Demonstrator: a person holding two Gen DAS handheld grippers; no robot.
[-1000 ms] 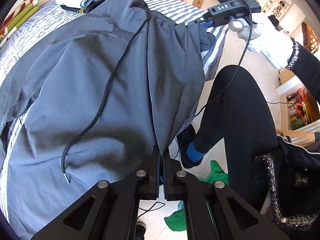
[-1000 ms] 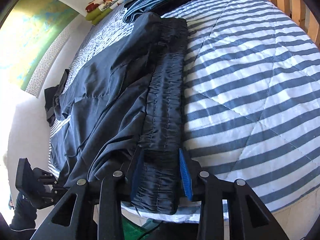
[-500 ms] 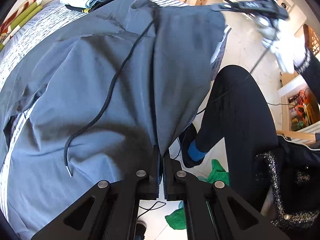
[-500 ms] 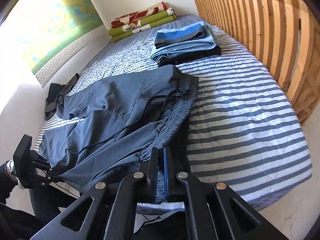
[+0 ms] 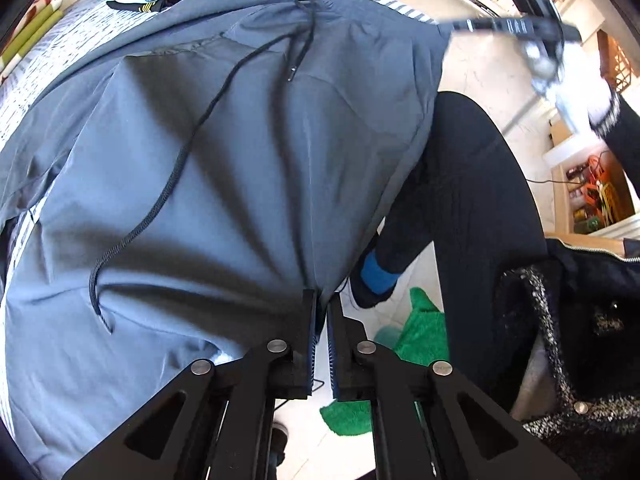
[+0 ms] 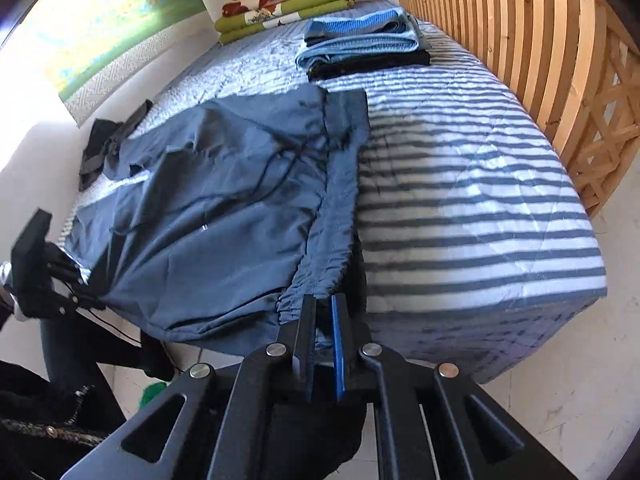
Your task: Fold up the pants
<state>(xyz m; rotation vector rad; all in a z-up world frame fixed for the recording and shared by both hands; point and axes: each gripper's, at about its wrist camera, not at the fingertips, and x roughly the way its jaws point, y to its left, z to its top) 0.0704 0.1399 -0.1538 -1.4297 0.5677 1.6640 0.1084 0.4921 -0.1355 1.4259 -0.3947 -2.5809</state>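
Observation:
Grey-blue pants (image 6: 224, 216) with a black drawstring (image 5: 176, 168) are stretched over the near edge of a striped bed (image 6: 472, 208). My left gripper (image 5: 322, 300) is shut on the pants' fabric edge, lifted off the bed side. My right gripper (image 6: 323, 304) is shut on the gathered elastic waistband (image 6: 336, 208). In the left wrist view the right gripper (image 5: 516, 26) appears at the top right, held by a white-gloved hand (image 5: 580, 96), with the cloth taut between both. In the right wrist view the left gripper (image 6: 44, 272) is at the far left edge.
A stack of folded blue and black clothes (image 6: 364, 44) and green-red folded linens (image 6: 280, 8) lie at the bed's far end. A wooden slatted frame (image 6: 528, 48) borders the right side. The person's black-clad leg (image 5: 472, 208) stands beside the bed; a green cloth (image 5: 424, 332) lies on the floor.
The right gripper shut on the waistband and pulled it up and away from the bed. The pants' top edge rose and stretched taut between the two grippers. The left grip stayed.

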